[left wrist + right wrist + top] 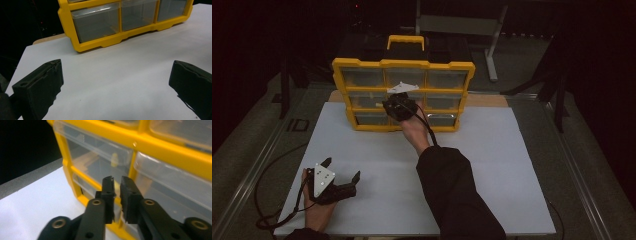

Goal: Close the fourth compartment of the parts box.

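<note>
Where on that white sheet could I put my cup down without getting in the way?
The white sheet is bare on its right side, between the sleeve and the right edge. There is also room in the middle, between the left gripper and the sleeve. It is crowded at the yellow drawer cabinet, where the right gripper works.

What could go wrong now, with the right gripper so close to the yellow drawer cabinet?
The right gripper has its jaws nearly closed at the drawer cabinet, so it may slip off a clear drawer. Pulling could also drag the cabinet, since the left gripper rests open, far from it.
</note>
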### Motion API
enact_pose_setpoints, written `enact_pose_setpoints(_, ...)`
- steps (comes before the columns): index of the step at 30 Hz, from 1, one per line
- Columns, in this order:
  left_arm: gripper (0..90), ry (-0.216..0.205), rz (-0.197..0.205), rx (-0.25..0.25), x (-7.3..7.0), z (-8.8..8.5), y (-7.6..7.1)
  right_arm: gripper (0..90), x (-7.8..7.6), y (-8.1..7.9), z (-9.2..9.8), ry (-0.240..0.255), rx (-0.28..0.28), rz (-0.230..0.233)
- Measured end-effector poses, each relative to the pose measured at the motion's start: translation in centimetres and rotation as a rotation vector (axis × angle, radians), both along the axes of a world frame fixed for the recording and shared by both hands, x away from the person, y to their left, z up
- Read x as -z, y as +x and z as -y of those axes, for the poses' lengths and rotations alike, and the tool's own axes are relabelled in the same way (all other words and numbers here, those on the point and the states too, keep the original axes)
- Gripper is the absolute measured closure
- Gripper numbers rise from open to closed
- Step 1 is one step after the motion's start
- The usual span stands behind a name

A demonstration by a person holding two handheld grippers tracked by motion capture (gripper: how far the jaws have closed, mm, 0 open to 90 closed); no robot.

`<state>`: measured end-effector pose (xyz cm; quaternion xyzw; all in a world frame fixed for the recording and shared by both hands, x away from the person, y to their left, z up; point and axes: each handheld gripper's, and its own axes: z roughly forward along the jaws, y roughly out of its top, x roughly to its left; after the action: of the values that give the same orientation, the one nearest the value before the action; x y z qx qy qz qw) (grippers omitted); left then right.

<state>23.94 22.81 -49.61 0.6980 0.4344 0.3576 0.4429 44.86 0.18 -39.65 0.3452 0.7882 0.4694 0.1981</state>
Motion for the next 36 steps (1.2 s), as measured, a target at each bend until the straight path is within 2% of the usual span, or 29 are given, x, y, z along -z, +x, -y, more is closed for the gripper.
enact_pose_setpoints(6,0.0,0.006,-0.003,-0.001,0.0,0.0,0.0,56.7,-0.3,-1.9,3.0,-0.017,-0.035,0.007)
enact_pose_setpoints(10,0.0,0.004,-0.001,-0.004,0.0,0.1,0.0,34.0,-0.2,-3.3,5.1,-0.059,-0.043,0.029)
enact_pose_setpoints(14,0.1,0.006,-0.002,-0.006,0.0,0.1,0.0,17.6,0.1,-5.2,7.6,-0.080,-0.027,0.039)
enact_pose_setpoints(17,0.0,0.012,-0.004,-0.010,0.0,0.1,-0.1,13.7,0.4,-6.9,10.0,-0.042,-0.016,0.031)
enact_pose_setpoints(22,0.1,0.023,0.001,-0.018,-0.1,0.1,-0.2,13.6,0.7,-9.5,13.2,-0.016,0.003,0.061)
enact_pose_setpoints(24,0.0,0.028,0.004,-0.028,-0.2,-0.1,-0.2,13.8,1.0,-10.8,14.5,-0.039,0.010,0.091)
enact_pose_setpoints(26,0.0,0.022,0.003,-0.034,-0.2,-0.3,-0.2,14.0,1.4,-11.8,15.5,-0.054,0.015,0.101)
enact_pose_setpoints(29,0.0,0.012,-0.001,-0.039,-0.3,-0.7,-0.2,13.9,2.2,-13.1,17.5,-0.076,0.036,0.083)
enact_pose_setpoints(36,0.0,-0.004,0.000,-0.028,-0.7,-1.1,-0.5,12.6,3.2,-15.6,21.7,-0.030,0.109,0.093)
